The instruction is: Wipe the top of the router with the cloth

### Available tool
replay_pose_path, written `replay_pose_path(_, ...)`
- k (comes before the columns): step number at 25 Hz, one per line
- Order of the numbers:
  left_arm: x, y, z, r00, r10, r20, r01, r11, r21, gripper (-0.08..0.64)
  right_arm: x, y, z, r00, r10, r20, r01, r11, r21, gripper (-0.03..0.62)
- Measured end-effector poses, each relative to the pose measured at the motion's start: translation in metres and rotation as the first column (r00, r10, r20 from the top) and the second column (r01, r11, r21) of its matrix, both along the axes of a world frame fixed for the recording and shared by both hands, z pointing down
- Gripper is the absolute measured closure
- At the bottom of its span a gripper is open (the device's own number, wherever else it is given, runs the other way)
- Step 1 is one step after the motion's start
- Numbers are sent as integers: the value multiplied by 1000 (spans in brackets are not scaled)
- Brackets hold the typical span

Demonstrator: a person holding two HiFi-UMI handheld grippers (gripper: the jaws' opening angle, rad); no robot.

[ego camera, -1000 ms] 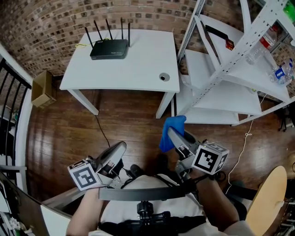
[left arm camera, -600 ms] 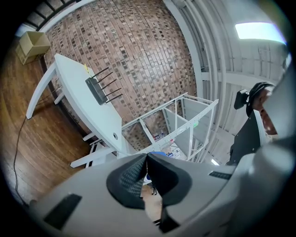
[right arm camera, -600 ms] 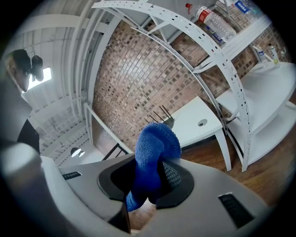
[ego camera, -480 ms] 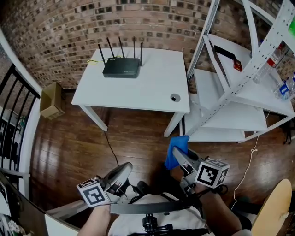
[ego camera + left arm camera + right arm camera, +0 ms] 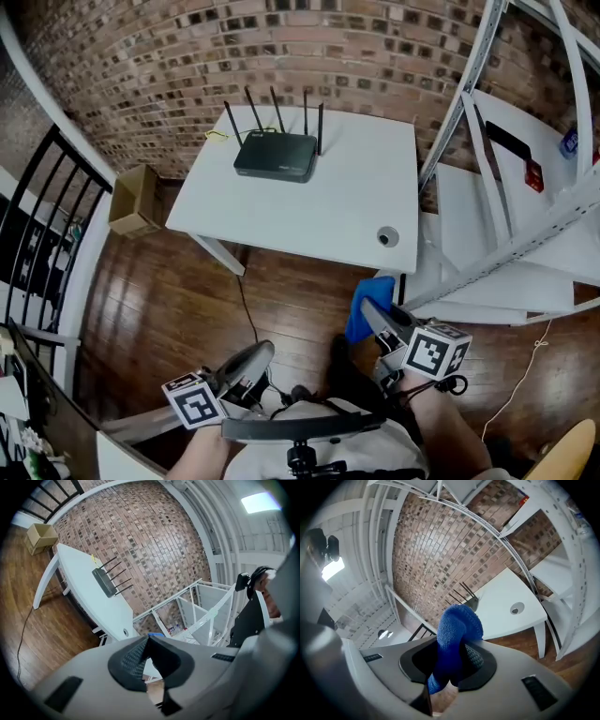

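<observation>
Wiping hasn't started yet imo. Right gripper (image 5: 372,312) fingers are pinching the blue cloth (image 5: 358,322) at lower centre-right, well apart from the router (image 5: 277,156) on the white counter (image 5: 356,211) up top. Left gripper (image 5: 262,352) fingers are pressed together, empty.

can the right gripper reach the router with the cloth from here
Probably not yet. The right gripper, shut on the cloth, hangs over the floor short of the table, and the router sits at the table's far side by the wall. Nothing stands between them, so moving closer should do.
</observation>
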State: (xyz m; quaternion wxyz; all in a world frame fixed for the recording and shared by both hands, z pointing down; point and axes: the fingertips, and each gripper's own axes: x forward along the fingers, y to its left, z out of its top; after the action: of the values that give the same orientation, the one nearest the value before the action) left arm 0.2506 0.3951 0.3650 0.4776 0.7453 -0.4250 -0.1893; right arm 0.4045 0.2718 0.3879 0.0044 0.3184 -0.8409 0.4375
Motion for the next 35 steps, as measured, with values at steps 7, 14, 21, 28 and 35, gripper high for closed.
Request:
replay_pose_path(7,20,-102,-8,998,-58,34,58,998,-11,555,13,-114,5,997,-72,-32,73,997,-1,486)
replay_pose_path(14,3,-150,-7,994,-98,41,100,994,-47,555,-6,-169,19,993,-107,-46,105,994,-30,486)
replay_pose_path(21,-49,-199,3,997,-75,32,75,997,-12,555,-45,-205,36,990,-94,-106,92,995,-27,486)
replay_pose_path(28,-120,-267,13,999,39,6,-39,999,5,555,-99,-259,46,983,0,-185,-4,1000,-22,486)
replay_pose_path(35,-210,-322,16,988,151,-21,-151,989,1,555,-173,-289,59,956,13,-293,-20,1000,-22,486)
